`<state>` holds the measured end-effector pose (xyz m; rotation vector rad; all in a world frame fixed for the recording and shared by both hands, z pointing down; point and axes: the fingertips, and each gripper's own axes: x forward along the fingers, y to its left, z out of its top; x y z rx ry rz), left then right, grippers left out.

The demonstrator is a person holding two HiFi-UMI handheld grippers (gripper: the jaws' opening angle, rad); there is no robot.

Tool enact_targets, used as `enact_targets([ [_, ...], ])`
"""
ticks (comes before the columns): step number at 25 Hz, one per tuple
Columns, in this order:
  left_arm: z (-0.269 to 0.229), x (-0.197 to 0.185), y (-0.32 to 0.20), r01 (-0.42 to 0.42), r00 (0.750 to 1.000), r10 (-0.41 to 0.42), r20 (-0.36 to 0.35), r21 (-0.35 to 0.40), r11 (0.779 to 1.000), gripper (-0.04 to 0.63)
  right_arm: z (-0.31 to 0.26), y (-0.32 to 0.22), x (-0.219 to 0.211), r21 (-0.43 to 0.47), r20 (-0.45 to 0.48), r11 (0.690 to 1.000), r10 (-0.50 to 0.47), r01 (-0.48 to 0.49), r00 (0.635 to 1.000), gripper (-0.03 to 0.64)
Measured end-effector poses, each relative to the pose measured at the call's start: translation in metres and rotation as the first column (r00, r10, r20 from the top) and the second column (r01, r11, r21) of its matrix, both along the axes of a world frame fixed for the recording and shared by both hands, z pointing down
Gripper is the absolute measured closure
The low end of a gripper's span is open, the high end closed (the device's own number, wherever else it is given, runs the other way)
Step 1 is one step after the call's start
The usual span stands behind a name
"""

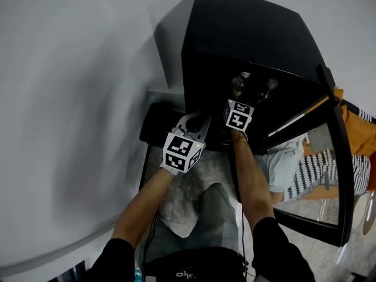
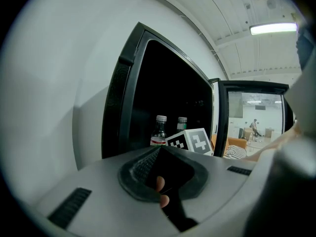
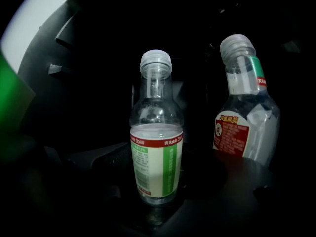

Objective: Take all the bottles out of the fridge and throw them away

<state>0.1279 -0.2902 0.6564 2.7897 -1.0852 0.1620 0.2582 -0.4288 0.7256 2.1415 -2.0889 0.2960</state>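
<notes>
Right gripper: jaws wide apart inside the fridge. The green-and-white-label bottle stands upright between them, and the pads aren't pressing on it as far as we can see. Nothing is gripped.

Left gripper: jaws together and empty. It hangs outside the fridge, low and to the left of the opening.

A second bottle, with a red label, sits to the right of the first and further back. They are apart, not touching. It looks tilted in the right gripper view, but we think that's the lens, since both stand straight in the left gripper view.

Progress: we judge the task to be early or mid. Two bottles are in the fridge and neither is lifted. We can't tell whether any have been binned. What's left is to close on the near bottle, pull it out, drop it, then repeat for the red-label one.

Surroundings: the fridge is a black mini unit against a plain white wall. Its glass door is swung open to the right. Below the left gripper is crinkled clear plastic, possibly a bin liner, but we're not sure. The interior is very dark and the shelf is barely readable. Past the door we see a large bright hall with a ceiling strip light.
</notes>
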Motion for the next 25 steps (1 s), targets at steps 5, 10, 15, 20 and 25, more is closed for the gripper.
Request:
enact_targets([
  [5, 0.002, 0.001, 0.0, -0.009, 1.0, 0.009, 0.001, 0.002, 1.0, 0.595, -0.001, 0.009, -0.003, 0.023, -0.014, 1.0, -0.016, 0.016, 1.0, 0.307],
  [10, -0.003, -0.002, 0.006, -0.024, 1.0, 0.024, 0.001, 0.001, 1.0, 0.595, -0.005, 0.026, -0.008, 0.022, -0.018, 0.999, -0.03, 0.03, 0.999, 0.308],
  [15, -0.009, -0.008, 0.019, -0.032, 0.999, 0.032, -0.007, -0.011, 0.999, 0.595, -0.005, 0.053, -0.012, -0.008, -0.022, 0.999, -0.034, 0.034, 0.999, 0.308],
  [20, -0.023, -0.022, 0.036, -0.051, 0.999, 0.051, -0.001, -0.034, 0.998, 0.595, -0.019, 0.091, -0.023, -0.032, -0.034, 0.999, -0.04, 0.039, 0.999, 0.308],
  [25, -0.05, -0.045, 0.059, -0.059, 0.998, 0.059, -0.003, -0.078, 0.995, 0.595, -0.054, 0.141, -0.043, -0.06, -0.022, 0.997, -0.05, 0.048, 0.999, 0.31],
])
